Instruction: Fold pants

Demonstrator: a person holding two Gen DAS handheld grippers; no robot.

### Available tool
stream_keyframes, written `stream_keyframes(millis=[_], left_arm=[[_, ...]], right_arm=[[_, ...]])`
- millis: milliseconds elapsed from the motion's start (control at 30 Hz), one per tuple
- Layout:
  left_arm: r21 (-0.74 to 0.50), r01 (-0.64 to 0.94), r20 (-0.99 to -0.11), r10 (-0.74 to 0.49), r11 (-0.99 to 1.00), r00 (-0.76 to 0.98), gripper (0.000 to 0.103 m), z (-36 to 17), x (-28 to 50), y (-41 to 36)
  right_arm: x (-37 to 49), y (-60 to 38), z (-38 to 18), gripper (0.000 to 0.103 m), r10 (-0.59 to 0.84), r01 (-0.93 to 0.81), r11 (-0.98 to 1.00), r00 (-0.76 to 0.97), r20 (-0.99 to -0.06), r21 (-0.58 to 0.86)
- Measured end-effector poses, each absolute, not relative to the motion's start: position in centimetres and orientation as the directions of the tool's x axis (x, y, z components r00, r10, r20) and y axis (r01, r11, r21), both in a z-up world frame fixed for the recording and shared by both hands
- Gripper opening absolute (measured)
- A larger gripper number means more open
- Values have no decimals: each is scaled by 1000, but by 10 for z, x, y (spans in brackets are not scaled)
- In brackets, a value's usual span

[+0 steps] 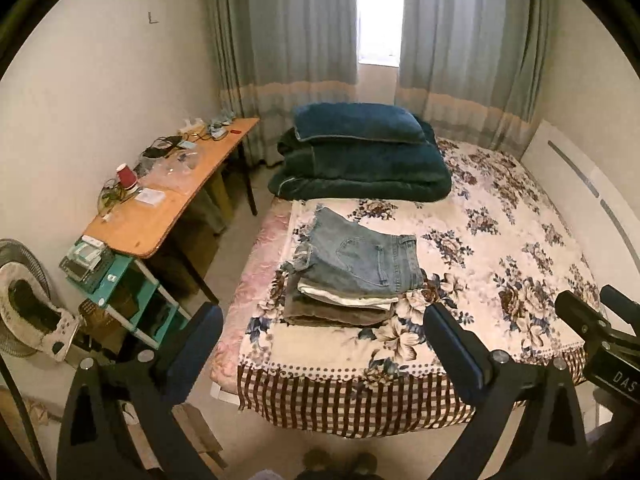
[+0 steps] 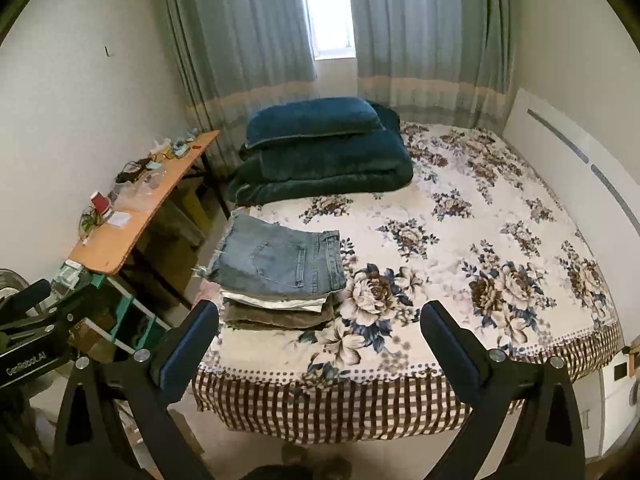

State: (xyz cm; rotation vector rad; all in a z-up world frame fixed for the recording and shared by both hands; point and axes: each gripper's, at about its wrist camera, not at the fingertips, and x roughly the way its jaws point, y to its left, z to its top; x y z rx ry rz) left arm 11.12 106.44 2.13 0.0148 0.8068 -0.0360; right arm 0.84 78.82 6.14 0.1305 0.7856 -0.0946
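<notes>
A folded pair of blue denim pants [image 1: 356,258] [image 2: 280,258] lies on top of a small stack of folded clothes [image 1: 336,308] [image 2: 276,312] at the near left of the floral bed cover [image 1: 500,248] [image 2: 460,248]. My left gripper [image 1: 322,338] hangs open above the foot of the bed, well back from the stack, with nothing between its fingers. My right gripper [image 2: 320,338] is open too, high over the bed's foot edge, empty. The right gripper's body shows at the right edge of the left wrist view.
A folded dark teal blanket and pillow [image 1: 360,156] [image 2: 320,152] lie at the bed's far side. A cluttered wooden table [image 1: 172,196] [image 2: 136,216] and a teal shelf [image 1: 120,296] stand left of the bed. A fan [image 1: 24,300] is at far left. Curtains [image 1: 280,40] hang behind.
</notes>
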Motion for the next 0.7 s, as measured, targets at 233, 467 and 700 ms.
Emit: stream_keyframes(millis=[233, 467, 700], left_arm=[[-7, 58, -709, -46, 998, 704, 103, 34, 94, 1066], [2, 62, -701, -43, 998, 712, 103, 41, 80, 1069], [26, 85, -698, -43, 996, 715, 103, 42, 72, 1067]], right_arm=[[-25, 804, 92, 103, -35, 115, 991, 720, -693, 69], [-45, 815, 110, 103, -45, 122, 990, 732, -680, 66], [-57, 818, 115, 103, -61, 140, 988, 735, -675, 64]])
